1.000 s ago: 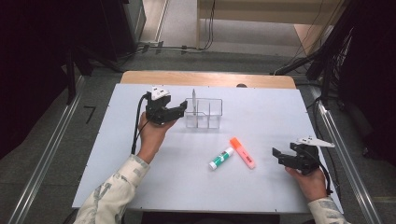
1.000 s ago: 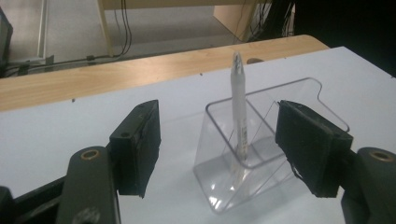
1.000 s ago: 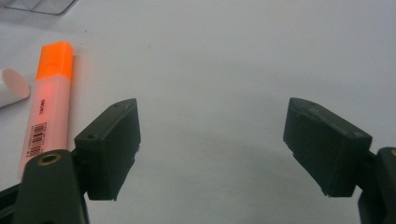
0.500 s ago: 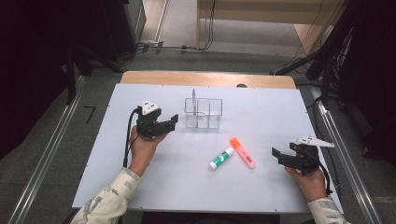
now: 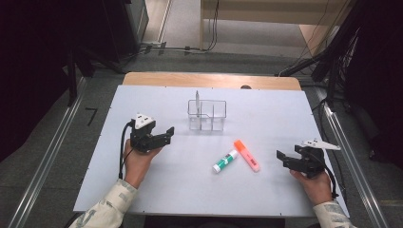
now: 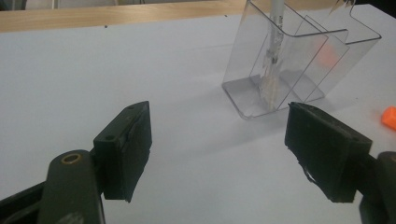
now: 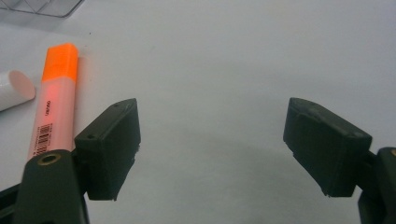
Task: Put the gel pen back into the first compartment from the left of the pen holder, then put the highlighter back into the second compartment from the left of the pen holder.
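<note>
Sitting on the white table (image 5: 142,190), clear plastic organizer (image 5: 207,115) stands upright at table centre toward the far edge, see-through walls with inner dividers making several compartments. One grey pen (image 5: 197,100) stands upright in its left-end compartment, top sticking above the rim. Left gripper (image 5: 164,134) low over the table, left of and a bit nearer than the organizer, apart from it, jaws spread wide, nothing between them. Right gripper (image 5: 285,158) near the right edge, jaws also released and empty. Orange highlighter (image 5: 246,155) and white glue stick (image 5: 225,161) with green cap lie flat between the two grippers, nearer than the organizer, ends close together.

Left gripper view: organizer (image 6: 299,56) close up, dividers clear, pen (image 6: 273,51) shaft leaning slightly inside, orange blur seen through the far wall; bare table between the pads (image 6: 128,149). Right gripper view: highlighter (image 7: 53,102) lying just beside the left pad, barcode label readable as a print patch, glue stick's white end (image 7: 16,91) at the frame edge, organizer base just at the top corner. High view gives the overall layout, both hands and sleeves.
</note>
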`<act>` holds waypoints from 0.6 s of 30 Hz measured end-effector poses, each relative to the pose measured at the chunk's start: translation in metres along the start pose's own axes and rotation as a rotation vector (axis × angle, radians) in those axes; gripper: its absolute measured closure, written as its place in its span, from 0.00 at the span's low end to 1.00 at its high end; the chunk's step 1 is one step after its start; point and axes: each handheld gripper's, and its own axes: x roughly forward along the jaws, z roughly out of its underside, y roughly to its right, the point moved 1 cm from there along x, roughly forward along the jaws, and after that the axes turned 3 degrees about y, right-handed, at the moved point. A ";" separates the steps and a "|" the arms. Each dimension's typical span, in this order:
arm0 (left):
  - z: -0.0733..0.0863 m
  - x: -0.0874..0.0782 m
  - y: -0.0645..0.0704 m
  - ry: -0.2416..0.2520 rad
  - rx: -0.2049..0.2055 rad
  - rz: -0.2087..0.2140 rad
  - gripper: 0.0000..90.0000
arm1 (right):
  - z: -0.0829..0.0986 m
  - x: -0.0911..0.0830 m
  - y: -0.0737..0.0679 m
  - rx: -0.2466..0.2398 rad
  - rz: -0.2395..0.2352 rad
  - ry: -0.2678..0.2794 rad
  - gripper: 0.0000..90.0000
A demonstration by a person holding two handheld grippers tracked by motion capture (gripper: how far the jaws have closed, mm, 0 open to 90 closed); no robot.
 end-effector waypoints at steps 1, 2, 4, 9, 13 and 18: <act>0.001 -0.002 -0.001 -0.001 -0.003 -0.005 0.27 | 0.000 0.000 0.000 0.000 -0.002 0.002 0.20; 0.003 -0.004 -0.003 -0.001 -0.007 -0.006 0.27 | 0.000 0.000 0.000 0.000 -0.001 0.002 0.20; 0.005 -0.007 -0.005 0.001 -0.010 -0.008 0.27 | 0.000 0.000 0.000 -0.001 -0.002 0.003 0.20; 0.010 -0.011 -0.009 -0.007 -0.012 -0.020 0.27 | 0.000 0.000 -0.001 -0.005 -0.004 0.004 0.20; 0.011 -0.014 -0.013 -0.001 -0.019 -0.029 0.27 | 0.000 0.000 -0.001 -0.003 -0.005 0.006 0.20; 0.014 -0.018 -0.017 -0.004 -0.028 -0.035 0.27 | -0.001 0.001 -0.002 -0.006 -0.007 0.004 0.20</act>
